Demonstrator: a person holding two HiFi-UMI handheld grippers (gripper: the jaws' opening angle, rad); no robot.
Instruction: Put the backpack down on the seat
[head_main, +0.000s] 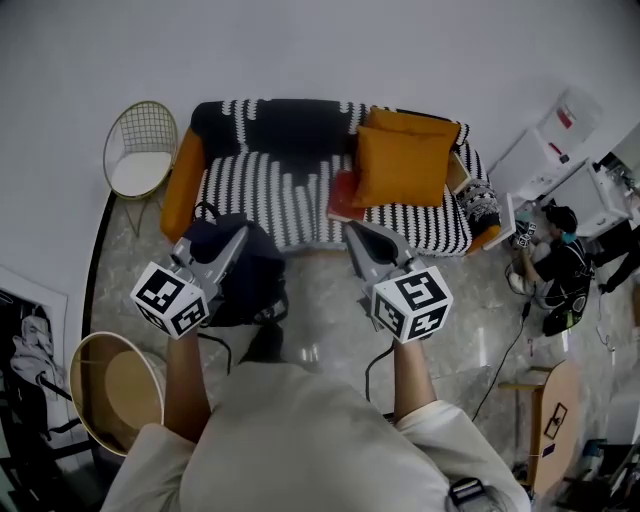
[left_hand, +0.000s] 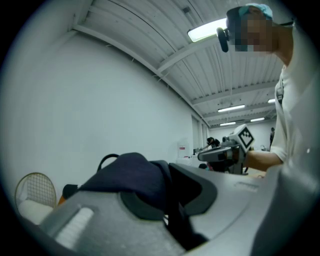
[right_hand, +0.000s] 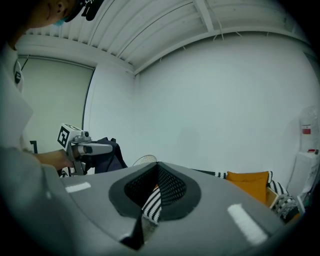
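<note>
A dark navy backpack (head_main: 243, 278) hangs from my left gripper (head_main: 240, 236), just in front of the sofa's left half. In the left gripper view its fabric (left_hand: 131, 175) fills the gap between the jaws, which are shut on it; a strap loop sticks up behind. My right gripper (head_main: 353, 229) is held level beside it, over the sofa's front edge, tips together and nothing in them. The seat is a black-and-white striped sofa (head_main: 250, 185) with orange arms. From the right gripper view I see the left gripper (right_hand: 112, 148) with the backpack (right_hand: 106, 159) off to the left.
Two orange cushions (head_main: 402, 163) lie on the sofa's right half. A gold wire chair (head_main: 141, 151) stands left of the sofa, a round wooden basket (head_main: 113, 391) near my left elbow. A person (head_main: 560, 268) crouches at the right beside white desks; a small wooden table (head_main: 551, 416) is lower right.
</note>
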